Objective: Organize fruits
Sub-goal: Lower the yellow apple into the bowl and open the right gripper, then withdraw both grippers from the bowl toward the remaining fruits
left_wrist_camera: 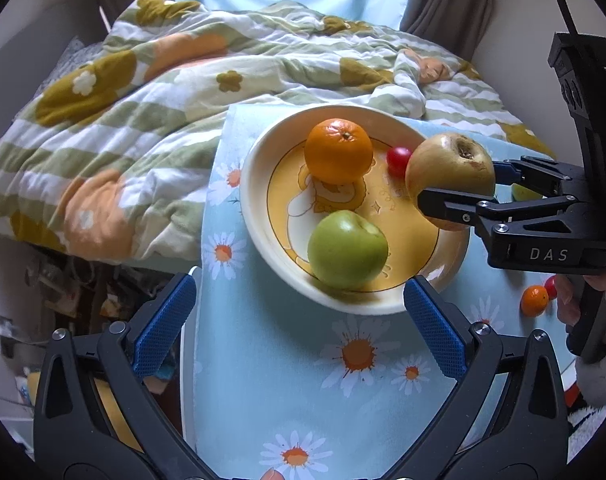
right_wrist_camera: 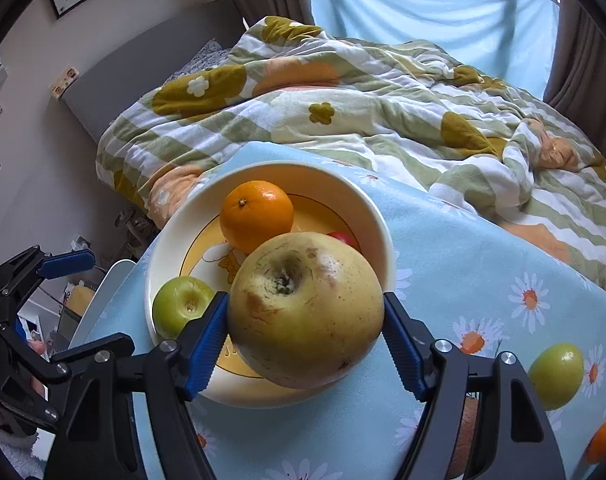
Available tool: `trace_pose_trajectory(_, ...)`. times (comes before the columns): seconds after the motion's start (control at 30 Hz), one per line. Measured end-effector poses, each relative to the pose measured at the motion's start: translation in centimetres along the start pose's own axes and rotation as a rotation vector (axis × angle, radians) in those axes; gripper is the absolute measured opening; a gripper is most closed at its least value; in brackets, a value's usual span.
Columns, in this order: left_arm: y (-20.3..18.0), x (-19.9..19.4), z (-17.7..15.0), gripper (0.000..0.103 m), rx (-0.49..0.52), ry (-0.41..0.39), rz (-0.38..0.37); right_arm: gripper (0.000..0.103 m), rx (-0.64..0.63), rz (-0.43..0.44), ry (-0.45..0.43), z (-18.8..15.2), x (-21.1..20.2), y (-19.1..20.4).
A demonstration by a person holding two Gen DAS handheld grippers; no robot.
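Note:
A cream bowl (left_wrist_camera: 255, 200) (right_wrist_camera: 367, 200) with a yellow picture inside stands on the daisy-print blue cloth (left_wrist_camera: 283, 380) (right_wrist_camera: 463, 260). In it lie an orange (left_wrist_camera: 338, 150) (right_wrist_camera: 256, 214), a green apple (left_wrist_camera: 347, 250) (right_wrist_camera: 179, 306) and a small red fruit (left_wrist_camera: 398, 161) (right_wrist_camera: 343, 238). My right gripper (right_wrist_camera: 305, 334) (left_wrist_camera: 459, 184) is shut on a big yellow apple (right_wrist_camera: 305, 312) (left_wrist_camera: 449, 166), held above the bowl's right rim. My left gripper (left_wrist_camera: 299, 324) stands open near the bowl's front rim with nothing between its blue pads (left_wrist_camera: 165, 324).
On the cloth to the right lie another green apple (right_wrist_camera: 556, 375), a small orange (left_wrist_camera: 534, 300) (right_wrist_camera: 603, 440) and a second red fruit (left_wrist_camera: 551, 286). A rumpled flowered quilt (left_wrist_camera: 143, 120) (right_wrist_camera: 343, 120) covers the bed behind. Floor clutter shows at the left past the table's edge.

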State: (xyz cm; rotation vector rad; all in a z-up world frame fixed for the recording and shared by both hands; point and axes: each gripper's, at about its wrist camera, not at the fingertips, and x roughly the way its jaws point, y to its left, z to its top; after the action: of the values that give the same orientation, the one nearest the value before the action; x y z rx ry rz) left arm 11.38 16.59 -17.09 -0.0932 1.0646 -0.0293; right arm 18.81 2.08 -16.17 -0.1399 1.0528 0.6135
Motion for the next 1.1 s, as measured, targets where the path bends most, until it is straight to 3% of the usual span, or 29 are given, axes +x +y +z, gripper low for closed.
trace_pose_trajectory(0.33, -0.9, 0.5, -0.7, 0.103, 0.013, 0.013, -0.006, 0.074, 0.015, 0.011, -0.039, -0.1, 0.6, 0.0)
trace_pose_trajectory(0.4, -1.1, 0.4, -0.8, 0.103, 0.014, 0.012, -0.006, 0.099, 0.009, 0.021, -0.095, 0.2, -0.5, 0.0)
trace_pose_trajectory(0.43, -1.0, 0.4, -0.8, 0.103, 0.013, 0.012, -0.007, 0.102, 0.006, 0.016, -0.11, 0.3, -0.9, 0.1)
trace_pose_trajectory(1.1, -2.1, -3.1, 0.1, 0.103, 0.056, -0.022, -0.015, 0.102, 0.084, -0.048, -0.142, -0.9, -6.4, -0.8)
